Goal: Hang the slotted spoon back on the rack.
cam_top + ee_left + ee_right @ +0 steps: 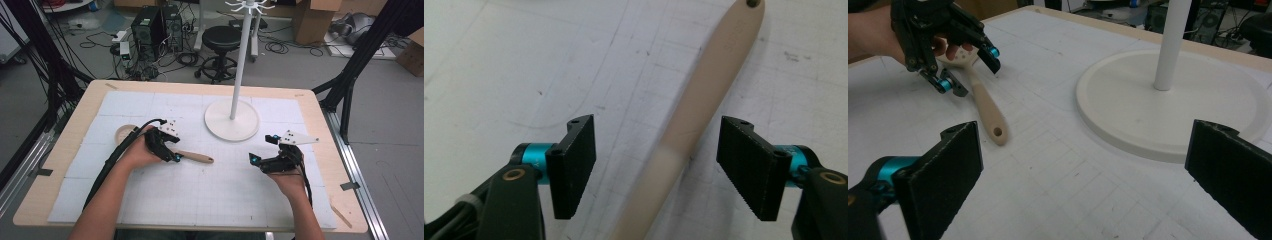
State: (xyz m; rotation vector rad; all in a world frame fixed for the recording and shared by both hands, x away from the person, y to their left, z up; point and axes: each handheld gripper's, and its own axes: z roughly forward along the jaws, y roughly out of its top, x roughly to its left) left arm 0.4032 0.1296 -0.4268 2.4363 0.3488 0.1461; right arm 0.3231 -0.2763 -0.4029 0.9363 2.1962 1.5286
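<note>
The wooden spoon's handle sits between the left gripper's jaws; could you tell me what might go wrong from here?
1. The left gripper is open around the slanted spoon handle; closing may twist it sideways.
2. The pads hang close above the white mat and might scrape it.

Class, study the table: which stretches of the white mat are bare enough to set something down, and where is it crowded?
Bare: the near mat between the two forearms, and the far-left corner beyond the wooden spatula. Crowded: the middle, where the left tool straddles the spatula handle beside the stand base, and around the right tool.
</note>
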